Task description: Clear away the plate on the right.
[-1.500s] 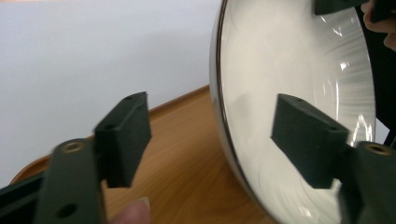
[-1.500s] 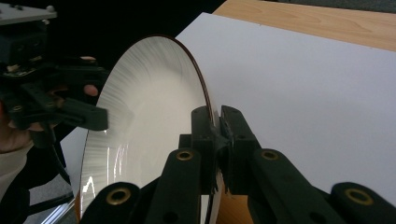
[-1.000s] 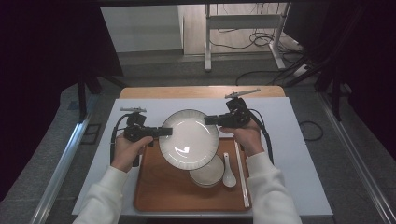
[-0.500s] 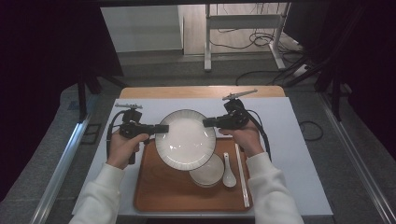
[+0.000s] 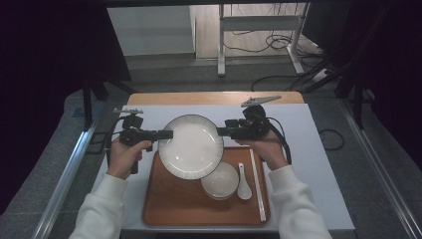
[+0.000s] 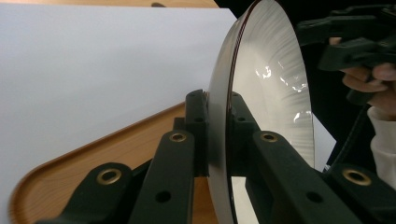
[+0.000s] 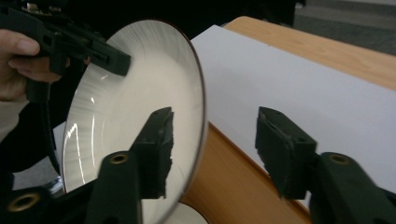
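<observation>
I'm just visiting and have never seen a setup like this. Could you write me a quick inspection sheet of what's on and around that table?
Surface: white mat over a wooden table.
Job's things: large white plate, lifted and tilted above the wooden tray.
Clutter: small bowl, white spoon and chopsticks on the tray.
Grippers: left gripper clamped on the plate's rim; right gripper has just been opening, jaws either side of the rim, not pressing.
Cables: one trails from each gripper; more on the floor behind.
Surroundings: metal stand legs, dark curtains.
</observation>
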The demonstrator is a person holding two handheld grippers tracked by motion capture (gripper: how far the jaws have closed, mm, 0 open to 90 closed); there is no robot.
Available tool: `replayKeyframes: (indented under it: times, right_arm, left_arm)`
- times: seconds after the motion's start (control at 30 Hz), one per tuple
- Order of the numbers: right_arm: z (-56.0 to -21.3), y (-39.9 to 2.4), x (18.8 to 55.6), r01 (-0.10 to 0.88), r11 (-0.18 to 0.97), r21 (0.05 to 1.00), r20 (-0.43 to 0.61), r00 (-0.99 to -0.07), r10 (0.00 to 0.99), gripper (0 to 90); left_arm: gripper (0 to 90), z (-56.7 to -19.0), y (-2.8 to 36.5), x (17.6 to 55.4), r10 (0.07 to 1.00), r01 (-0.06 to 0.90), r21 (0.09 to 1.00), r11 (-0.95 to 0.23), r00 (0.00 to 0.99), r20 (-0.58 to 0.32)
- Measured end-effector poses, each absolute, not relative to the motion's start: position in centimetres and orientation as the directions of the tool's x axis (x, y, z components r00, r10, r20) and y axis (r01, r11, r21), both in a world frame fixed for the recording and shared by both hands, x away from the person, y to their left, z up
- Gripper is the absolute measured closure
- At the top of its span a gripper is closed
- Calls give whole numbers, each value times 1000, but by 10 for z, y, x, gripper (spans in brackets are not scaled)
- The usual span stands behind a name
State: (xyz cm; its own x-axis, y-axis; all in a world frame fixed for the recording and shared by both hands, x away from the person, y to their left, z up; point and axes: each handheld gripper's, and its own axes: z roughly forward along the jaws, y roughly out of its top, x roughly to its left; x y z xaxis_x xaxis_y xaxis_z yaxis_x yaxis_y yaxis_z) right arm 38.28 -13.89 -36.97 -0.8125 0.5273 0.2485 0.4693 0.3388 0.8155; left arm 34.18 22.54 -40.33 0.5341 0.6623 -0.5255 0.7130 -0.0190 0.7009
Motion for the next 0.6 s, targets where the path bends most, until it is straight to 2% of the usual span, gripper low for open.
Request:
replayKeyframes:
  times: [0.17, 0.6]
  right_arm:
    - [-364, -160, 370, 447, 353, 822, 205, -810, 550, 377]
    - [-382, -215, 346, 455, 351, 818, 181, -784, 593, 356]
  left_arm:
    - [831, -402, 238, 335, 674, 709, 705, -1, 521, -523]
    - [831, -400, 257, 324, 697, 701, 713, 9, 507, -507]
